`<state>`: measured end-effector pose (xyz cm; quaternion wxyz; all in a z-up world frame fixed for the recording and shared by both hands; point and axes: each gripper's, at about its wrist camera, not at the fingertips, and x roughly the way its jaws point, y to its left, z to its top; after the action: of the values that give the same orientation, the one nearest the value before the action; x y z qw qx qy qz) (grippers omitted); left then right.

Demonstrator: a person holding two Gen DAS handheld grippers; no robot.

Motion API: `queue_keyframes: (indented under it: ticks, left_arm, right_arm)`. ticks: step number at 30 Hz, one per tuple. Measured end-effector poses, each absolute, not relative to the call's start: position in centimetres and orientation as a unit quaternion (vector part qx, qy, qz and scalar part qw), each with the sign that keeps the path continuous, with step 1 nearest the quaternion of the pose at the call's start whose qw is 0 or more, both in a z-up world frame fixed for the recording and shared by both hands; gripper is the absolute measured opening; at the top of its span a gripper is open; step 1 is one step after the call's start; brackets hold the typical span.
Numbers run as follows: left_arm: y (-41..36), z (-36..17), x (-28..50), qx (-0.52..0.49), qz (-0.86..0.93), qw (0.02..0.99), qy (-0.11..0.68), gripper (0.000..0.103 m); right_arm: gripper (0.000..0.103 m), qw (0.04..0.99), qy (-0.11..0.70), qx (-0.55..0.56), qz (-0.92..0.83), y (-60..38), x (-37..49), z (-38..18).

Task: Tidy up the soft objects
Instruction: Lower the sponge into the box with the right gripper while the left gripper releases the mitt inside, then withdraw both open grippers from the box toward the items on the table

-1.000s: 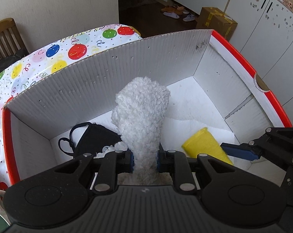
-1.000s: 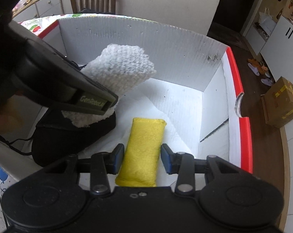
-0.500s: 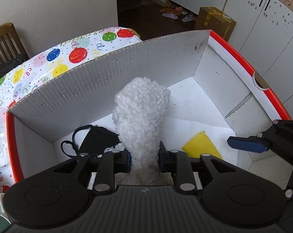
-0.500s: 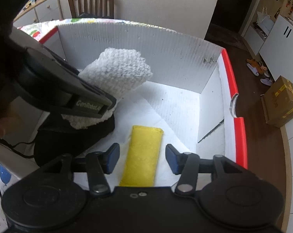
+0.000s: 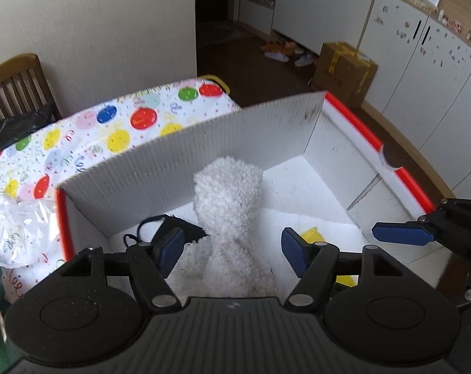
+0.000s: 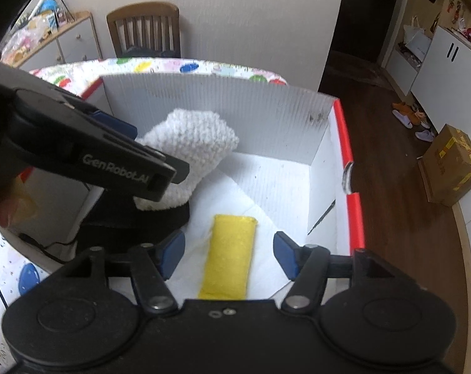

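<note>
Counter: balloon-print cloth (image 5: 117, 124) under white box (image 5: 160, 168).
Sock: fluffy white sock (image 5: 229, 196) upright inside, between left gripper (image 5: 232, 249), jaws just opened, clear.
Pouch: yellow pouch (image 6: 230, 255) flat, between right gripper (image 6: 229, 255), released, jaws just opened.
Room: right floor bare.

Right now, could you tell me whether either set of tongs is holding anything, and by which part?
Nothing is held. The left tongs have just opened around the white fluffy cloth; the right tongs have just opened astride the yellow pad in the box.

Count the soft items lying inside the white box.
3. A white fluffy cloth stands toward the back left, a black mask lies under and beside it, and a yellow pad lies on the floor to their right. Anything beneath them would be hidden.
</note>
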<state>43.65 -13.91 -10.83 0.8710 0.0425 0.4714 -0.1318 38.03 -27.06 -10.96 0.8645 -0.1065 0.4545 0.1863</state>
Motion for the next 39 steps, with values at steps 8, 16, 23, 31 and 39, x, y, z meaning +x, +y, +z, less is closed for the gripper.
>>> queue_keyframes:
  ticks: [8,16,23,31,39]
  left_arm:
    - [-12.4,-7.9,40.7,0.032,-0.122,0.891,0.436,0.069]
    - [-9.9,-4.6,36.2,0.015,-0.109,0.913,0.392,0.069]
    - [-7.3,-2.3,32.0,0.009,-0.100,0.929,0.357,0.074]
    - [-3.8,-0.7,27.4,-0.002,-0.086,0.942,0.326,0.082]
    - [0.3,-0.2,24.2,-0.025,-0.077,0.946,0.314,0.087]
  right_arm:
    - [0.074,0.878,0.426,-0.087,0.202,-27.3,36.0,-8.3]
    - [0.078,0.893,0.393,-0.062,0.212,-27.4,33.4,-5.6]
    - [0.084,0.902,0.375,-0.045,0.210,-26.6,31.3,-4.0]
    - [0.096,0.912,0.351,-0.026,0.213,-24.4,28.7,-2.2]
    - [0.101,0.916,0.327,-0.007,0.232,-21.2,26.1,-0.9]
